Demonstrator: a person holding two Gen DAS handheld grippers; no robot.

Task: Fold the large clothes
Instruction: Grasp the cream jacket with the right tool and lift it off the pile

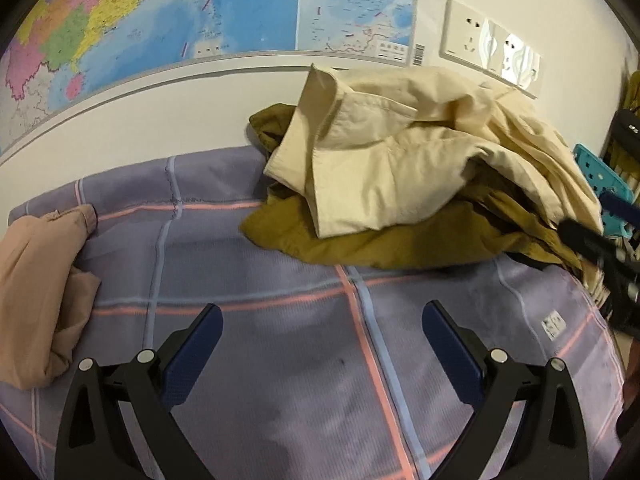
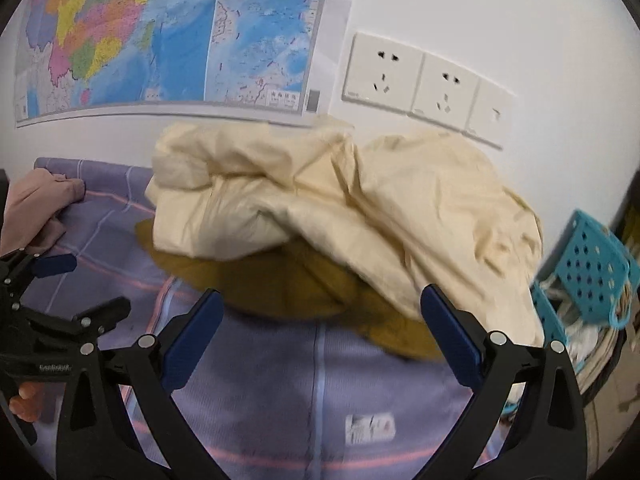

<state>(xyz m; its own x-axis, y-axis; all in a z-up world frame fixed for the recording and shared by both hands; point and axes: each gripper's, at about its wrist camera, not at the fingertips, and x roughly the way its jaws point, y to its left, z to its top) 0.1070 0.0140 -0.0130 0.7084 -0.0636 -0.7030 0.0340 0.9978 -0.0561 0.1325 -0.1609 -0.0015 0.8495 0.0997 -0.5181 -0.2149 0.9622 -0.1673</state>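
A crumpled cream garment (image 1: 400,160) (image 2: 332,216) lies heaped on an olive-brown garment (image 1: 380,240) (image 2: 304,284) on a purple plaid sheet (image 1: 280,360) (image 2: 280,392), against the wall. A folded pink garment (image 1: 36,288) (image 2: 36,204) rests at the sheet's left end. My left gripper (image 1: 322,316) is open over bare sheet, short of the pile. My right gripper (image 2: 322,304) is open too, its fingertips just before the olive garment's near edge. In the right wrist view the left gripper (image 2: 76,284) shows at the left, held by a hand.
A wall map (image 1: 160,20) (image 2: 160,32) and white power sockets (image 1: 488,48) (image 2: 424,84) hang behind the pile. A turquoise perforated basket (image 2: 588,272) (image 1: 600,184) stands off the sheet's right end. The other gripper (image 1: 600,248) shows blurred at the right edge.
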